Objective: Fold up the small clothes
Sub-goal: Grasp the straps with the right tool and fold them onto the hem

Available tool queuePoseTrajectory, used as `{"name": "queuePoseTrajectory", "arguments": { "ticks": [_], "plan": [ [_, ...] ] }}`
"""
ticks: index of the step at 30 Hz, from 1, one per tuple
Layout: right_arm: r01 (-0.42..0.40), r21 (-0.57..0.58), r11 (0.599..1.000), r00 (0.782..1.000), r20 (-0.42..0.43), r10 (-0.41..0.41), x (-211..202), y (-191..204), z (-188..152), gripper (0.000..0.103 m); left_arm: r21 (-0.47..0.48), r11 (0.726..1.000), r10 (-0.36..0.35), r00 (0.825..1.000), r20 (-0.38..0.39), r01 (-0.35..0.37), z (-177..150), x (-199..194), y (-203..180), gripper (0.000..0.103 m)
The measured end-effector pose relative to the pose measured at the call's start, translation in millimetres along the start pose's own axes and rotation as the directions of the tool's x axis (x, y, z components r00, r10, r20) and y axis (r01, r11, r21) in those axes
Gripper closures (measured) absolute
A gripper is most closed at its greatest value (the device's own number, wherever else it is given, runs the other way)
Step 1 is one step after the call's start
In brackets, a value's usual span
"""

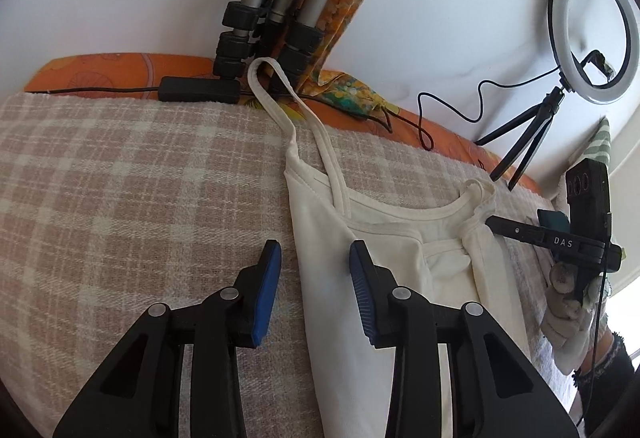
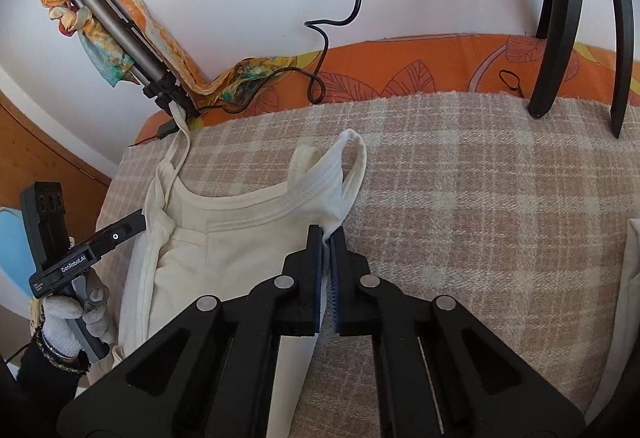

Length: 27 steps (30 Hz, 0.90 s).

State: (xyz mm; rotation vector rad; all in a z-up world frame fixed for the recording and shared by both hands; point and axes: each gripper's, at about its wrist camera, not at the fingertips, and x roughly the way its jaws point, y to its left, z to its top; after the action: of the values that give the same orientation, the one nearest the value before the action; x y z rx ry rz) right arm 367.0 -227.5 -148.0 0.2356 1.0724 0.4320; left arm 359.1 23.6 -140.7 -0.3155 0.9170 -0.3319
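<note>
Top: a cream tank top [image 1: 360, 238] lay flat on the checked blanket [image 1: 120, 177], one strap reaching the tripod [image 1: 256, 37].
Left gripper [image 1: 314, 258]: fingers stood apart, straddling the top's side edge without gripping it.
Right gripper [image 2: 328, 238]: fingers were pressed together, pinching the top's edge just below the armhole.
Background: a ring light [image 1: 592, 33] stood against the white wall.
</note>
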Motion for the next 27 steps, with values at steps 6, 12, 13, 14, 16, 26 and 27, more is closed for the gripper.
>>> {"name": "queuePoseTrajectory", "arguments": {
  "ticks": [6, 12, 13, 14, 16, 26, 27],
  "plan": [
    [-0.045, -0.010, 0.999, 0.999, 0.003, 0.045, -3.6, 0.1, 1.1, 0.096, -0.083, 0.995, -0.046, 0.999, 0.010, 0.046, 11.2, 5.9, 10.7, 0.066],
    [-0.071, 0.038, 0.997, 0.997, 0.002, 0.071, 7.5, -5.0, 7.0, 0.078, -0.125, 0.986, -0.114, 0.993, 0.012, 0.115, 24.0, 19.3, 14.7, 0.068],
    [-0.070, 0.033, 0.997, 0.998, 0.012, 0.069, 8.9, -4.1, 7.4, 0.078, -0.119, 0.986, -0.112, 0.994, 0.010, 0.113, 24.9, 21.4, 14.3, 0.080],
    [-0.068, 0.026, 0.997, 0.998, 0.011, 0.068, 10.0, -3.3, 8.3, 0.079, -0.120, 0.986, -0.117, 0.993, -0.007, 0.115, 25.0, 25.6, 14.5, 0.091],
    [-0.042, 0.011, 0.999, 0.999, 0.003, 0.042, 12.4, -1.7, 10.4, 0.097, -0.139, 0.983, -0.126, 0.992, -0.006, 0.124, 24.3, 28.6, 16.3, 0.100],
    [-0.075, 0.016, 0.997, 0.996, 0.059, 0.074, -14.9, 4.7, 10.5, 0.098, -0.120, 0.977, -0.167, 0.984, 0.068, 0.174, 27.2, -9.7, 2.7, 0.101],
    [-0.081, 0.011, 0.997, 0.995, 0.067, 0.080, -20.6, 6.9, 9.9, 0.098, -0.115, 0.978, -0.168, 0.983, 0.074, 0.176, 27.0, -14.5, 0.4, 0.101]
  ]
}}
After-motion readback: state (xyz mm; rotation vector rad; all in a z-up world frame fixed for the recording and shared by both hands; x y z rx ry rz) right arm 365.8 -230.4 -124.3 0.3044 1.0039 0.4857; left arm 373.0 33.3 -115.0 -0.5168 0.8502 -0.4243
